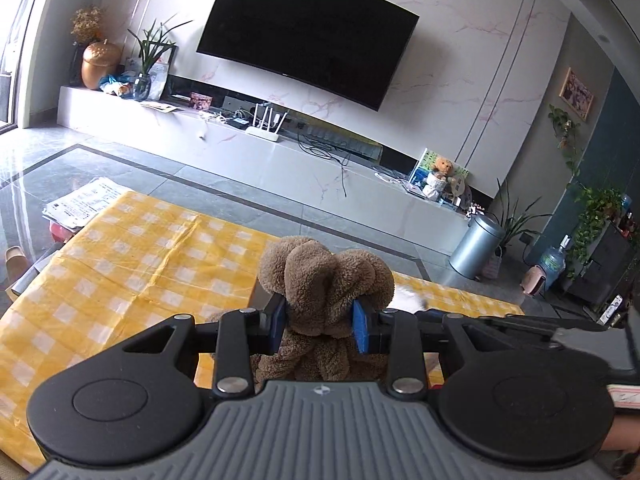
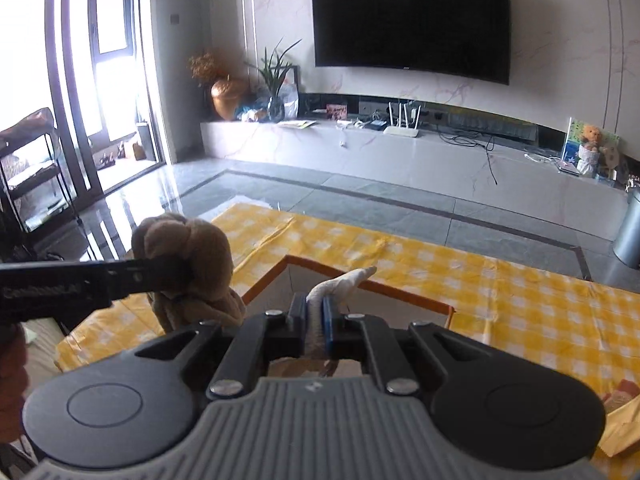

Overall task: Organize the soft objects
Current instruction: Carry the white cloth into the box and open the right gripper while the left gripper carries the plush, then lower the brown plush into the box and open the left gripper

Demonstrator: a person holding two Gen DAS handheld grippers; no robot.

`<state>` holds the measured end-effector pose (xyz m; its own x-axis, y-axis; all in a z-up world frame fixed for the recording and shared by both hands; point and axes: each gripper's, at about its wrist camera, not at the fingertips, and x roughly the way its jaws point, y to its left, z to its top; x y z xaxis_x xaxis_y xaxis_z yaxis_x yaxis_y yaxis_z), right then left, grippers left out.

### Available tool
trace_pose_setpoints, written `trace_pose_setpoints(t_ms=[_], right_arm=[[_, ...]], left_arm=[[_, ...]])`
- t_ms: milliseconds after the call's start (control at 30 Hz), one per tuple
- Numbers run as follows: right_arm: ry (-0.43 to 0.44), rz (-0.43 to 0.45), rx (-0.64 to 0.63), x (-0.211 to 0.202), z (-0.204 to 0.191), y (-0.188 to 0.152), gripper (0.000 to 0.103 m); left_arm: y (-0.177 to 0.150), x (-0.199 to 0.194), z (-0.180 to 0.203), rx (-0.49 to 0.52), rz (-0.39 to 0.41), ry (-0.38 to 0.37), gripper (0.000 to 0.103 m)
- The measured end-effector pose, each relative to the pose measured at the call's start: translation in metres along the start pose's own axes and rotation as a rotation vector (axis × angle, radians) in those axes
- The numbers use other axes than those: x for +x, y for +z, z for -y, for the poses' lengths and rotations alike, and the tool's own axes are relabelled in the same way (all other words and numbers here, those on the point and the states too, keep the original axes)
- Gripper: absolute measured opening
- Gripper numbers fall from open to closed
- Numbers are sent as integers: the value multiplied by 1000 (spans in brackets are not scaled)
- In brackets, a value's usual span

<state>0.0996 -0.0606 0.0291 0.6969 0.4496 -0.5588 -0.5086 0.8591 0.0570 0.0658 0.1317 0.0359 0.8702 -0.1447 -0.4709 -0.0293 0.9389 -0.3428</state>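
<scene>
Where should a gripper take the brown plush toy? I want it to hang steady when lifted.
At the narrow neck under the brown plush toy's lumpy head, coming in level from the near side. The left gripper grips there now: the fabric pinches thin between the pads, the bulging head above stops it slipping, and the body hangs below.

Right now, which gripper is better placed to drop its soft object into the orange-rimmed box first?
The right gripper, I think. Its thin white plush piece hangs directly over the orange-rimmed cardboard box. The left gripper holds the brown fuzzy plush toy beside the box.
</scene>
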Motion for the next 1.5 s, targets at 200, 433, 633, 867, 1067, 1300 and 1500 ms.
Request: trace_pose_setpoints(t_ms=[200,433,633,867,1067,1300,1500], right_arm=[[-106,-79,-91,73,-2,-3,6],[-294,-314,-225,148,37,-22,0],[-328,-368,-303,156,43,-34,2],[60,-343,-89,129,34,-20,7],[-22,-605,-102,173,23,-44,8],[-198,-466,-183,153,28,-38,8],[-153,-209,-58,57,72,-34,40]], left_arm=[[-2,3,-12,-26,-22,15,38],[-3,6,-13,-38,-42,-36,38],[-5,11,-10,-26,-57,-23,38],[-3,7,-13,-34,-49,-8,38],[-4,6,-14,-43,-59,5,38],[-2,15,-6,-29,-66,-16,38],[-3,38,15,1,-110,-57,38]])
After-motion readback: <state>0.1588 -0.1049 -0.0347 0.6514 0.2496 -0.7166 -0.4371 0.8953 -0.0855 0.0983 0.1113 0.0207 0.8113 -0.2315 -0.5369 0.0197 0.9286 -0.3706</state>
